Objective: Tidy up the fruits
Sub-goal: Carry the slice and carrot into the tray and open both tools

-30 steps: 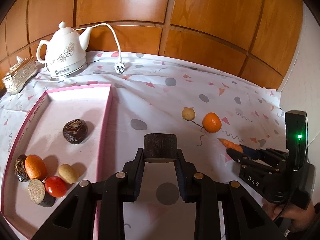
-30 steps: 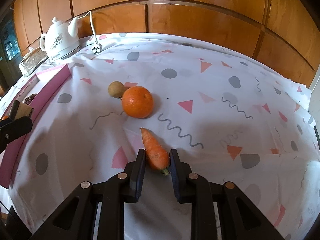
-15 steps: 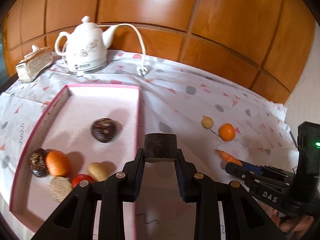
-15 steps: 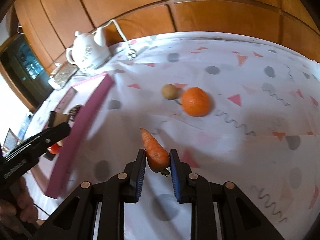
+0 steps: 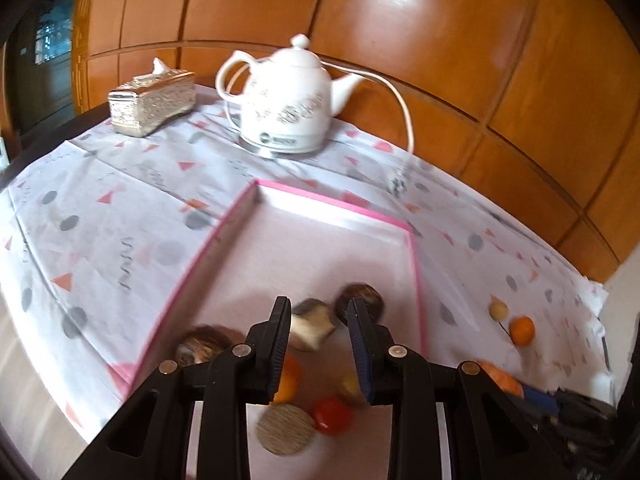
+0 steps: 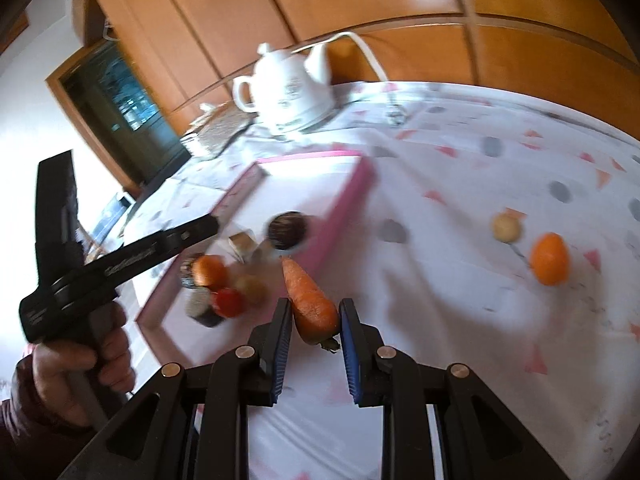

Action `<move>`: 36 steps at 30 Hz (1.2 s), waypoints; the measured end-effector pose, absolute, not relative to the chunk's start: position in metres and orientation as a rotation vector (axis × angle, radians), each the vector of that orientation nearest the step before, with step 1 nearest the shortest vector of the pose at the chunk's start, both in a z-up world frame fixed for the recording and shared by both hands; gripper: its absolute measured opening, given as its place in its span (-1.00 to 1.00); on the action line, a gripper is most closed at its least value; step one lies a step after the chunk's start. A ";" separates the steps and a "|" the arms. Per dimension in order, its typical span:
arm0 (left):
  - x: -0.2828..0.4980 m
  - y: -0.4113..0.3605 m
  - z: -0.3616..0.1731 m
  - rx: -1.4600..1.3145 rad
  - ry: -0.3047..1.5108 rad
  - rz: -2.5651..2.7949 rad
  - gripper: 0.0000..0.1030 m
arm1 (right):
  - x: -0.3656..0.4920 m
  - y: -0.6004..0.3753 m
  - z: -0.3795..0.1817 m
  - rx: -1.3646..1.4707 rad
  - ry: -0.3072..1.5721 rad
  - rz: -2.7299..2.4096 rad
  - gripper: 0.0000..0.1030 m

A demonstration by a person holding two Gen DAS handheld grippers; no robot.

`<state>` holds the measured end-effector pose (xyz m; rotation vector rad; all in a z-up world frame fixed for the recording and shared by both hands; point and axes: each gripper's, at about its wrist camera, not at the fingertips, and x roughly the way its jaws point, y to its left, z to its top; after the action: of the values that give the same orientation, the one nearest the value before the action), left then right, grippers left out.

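Note:
My left gripper [image 5: 319,312] hangs over the pink-rimmed tray [image 5: 332,204], shut on a brown cut piece [image 5: 312,326] that sits tilted between its fingertips. Below it in the tray lie a dark ball [image 5: 362,298], a brown ball [image 5: 200,344], an orange [image 5: 290,378], a tomato [image 5: 332,420], a round cut disc [image 5: 284,430] and a small yellow fruit [image 5: 350,384]. My right gripper [image 6: 315,312] is shut on a carrot [image 6: 310,300], held in the air just right of the tray wall [image 6: 344,216]. A second orange [image 6: 550,258] and a small yellow fruit [image 6: 506,226] lie on the cloth to the right.
A white kettle [image 5: 288,100] with its cord and a silver tissue box [image 5: 152,100] stand behind the tray against the wooden wall. A hand [image 6: 80,360] grips the left gripper's handle at the left of the right wrist view. The patterned cloth covers the table.
Both grippers have swung left. The left one carried the brown piece from the cloth to above the tray. The right one lifted the carrot and brought it up to the tray's right wall.

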<state>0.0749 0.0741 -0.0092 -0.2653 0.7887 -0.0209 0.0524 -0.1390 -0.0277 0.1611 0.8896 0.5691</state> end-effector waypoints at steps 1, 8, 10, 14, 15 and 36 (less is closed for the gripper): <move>0.077 0.078 -0.008 -0.266 0.783 -0.011 -0.42 | 0.052 -0.133 -0.026 0.162 0.889 0.584 -0.54; 0.078 0.093 -0.005 -0.268 0.769 0.042 -0.39 | 0.063 -0.089 -0.022 0.171 0.896 0.635 -0.53; 0.077 0.096 -0.007 -0.266 0.774 0.059 -0.39 | 0.066 -0.081 -0.024 0.160 0.892 0.619 -0.50; 0.070 0.097 -0.013 -0.266 0.788 0.088 -0.38 | 0.068 -0.072 -0.030 0.168 0.916 0.622 -0.44; 0.069 0.098 -0.016 -0.269 0.795 0.094 -0.37 | 0.068 -0.071 -0.033 0.164 0.919 0.621 -0.43; 0.052 0.067 -0.012 -0.188 0.783 0.062 -0.22 | 0.052 -0.098 -0.038 0.140 0.874 0.494 -0.43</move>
<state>0.0525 0.0666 -0.0124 -0.1881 0.7831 0.0618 0.0523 -0.0975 -0.0382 0.1397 0.8743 0.4937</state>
